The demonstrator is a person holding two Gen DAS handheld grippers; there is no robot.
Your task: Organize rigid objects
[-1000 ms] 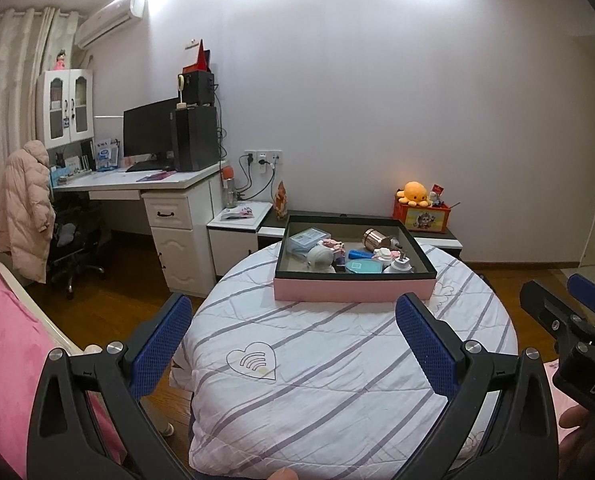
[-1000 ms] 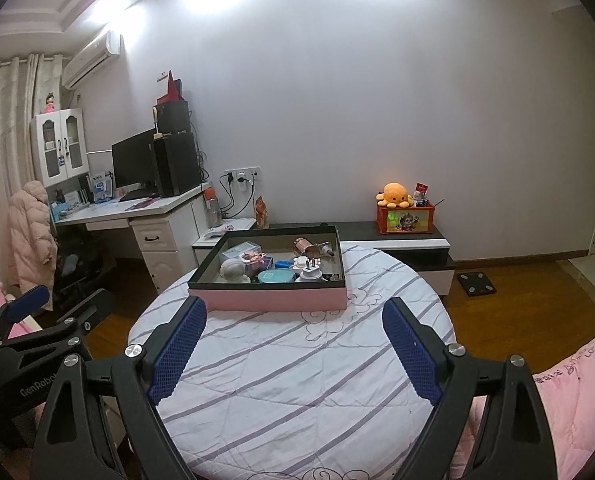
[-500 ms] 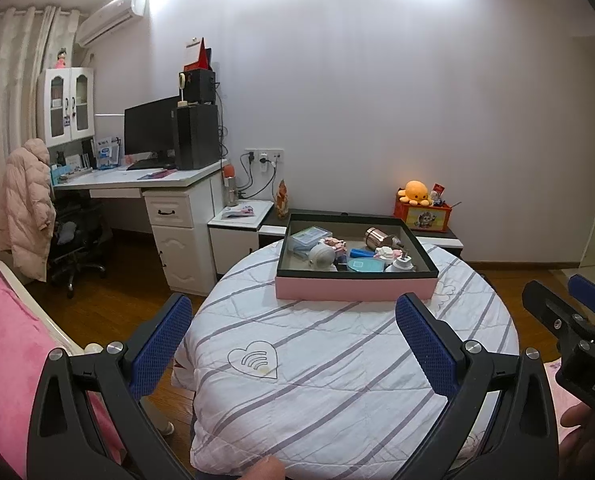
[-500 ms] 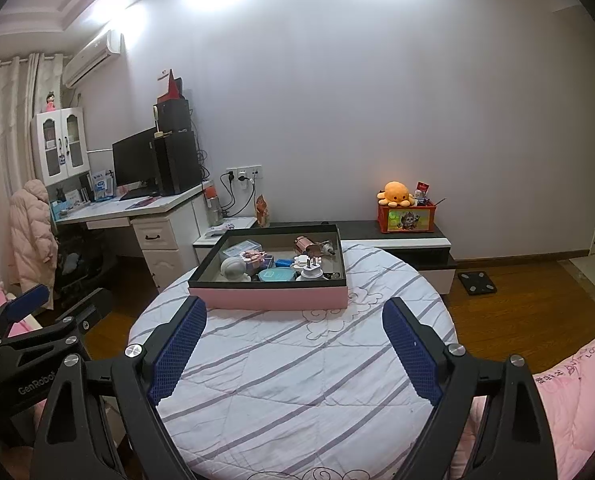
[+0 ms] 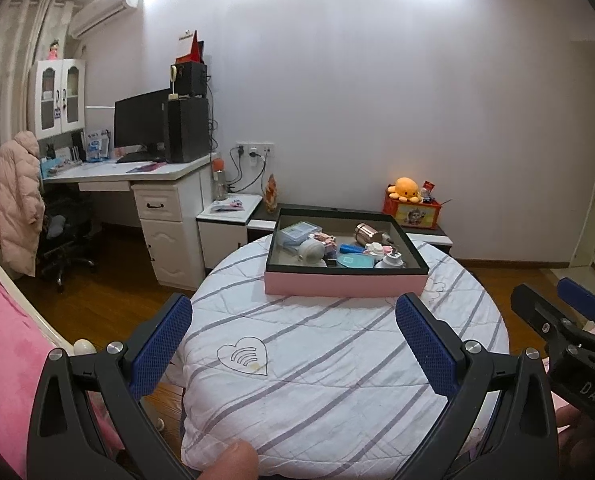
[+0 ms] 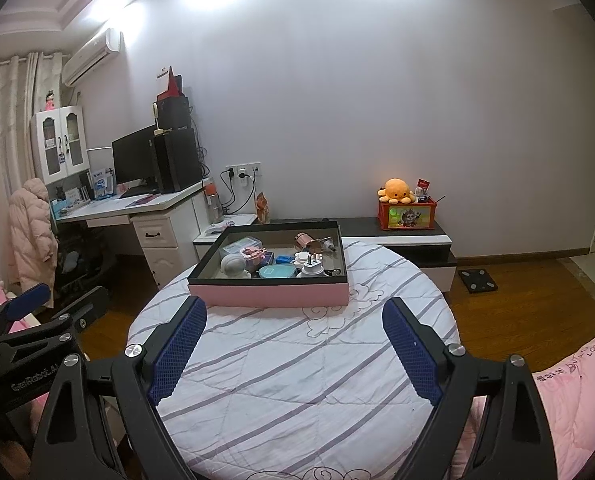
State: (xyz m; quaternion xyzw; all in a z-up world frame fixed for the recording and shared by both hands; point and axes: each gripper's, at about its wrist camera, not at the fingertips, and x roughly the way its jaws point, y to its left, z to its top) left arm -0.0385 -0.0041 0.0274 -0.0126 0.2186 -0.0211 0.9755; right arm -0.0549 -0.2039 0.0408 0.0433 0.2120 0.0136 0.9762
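An orange octopus plush (image 5: 406, 189) sits atop a red box (image 5: 413, 213) against the wall.

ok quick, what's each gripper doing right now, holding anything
Left gripper: open, holding nothing.
Right gripper: open, holding nothing.

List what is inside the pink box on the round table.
The pink box holds a clear plastic case, a white round object, a teal lid, a copper cup and a white plug. The near wall hides the floor and anything low behind it.
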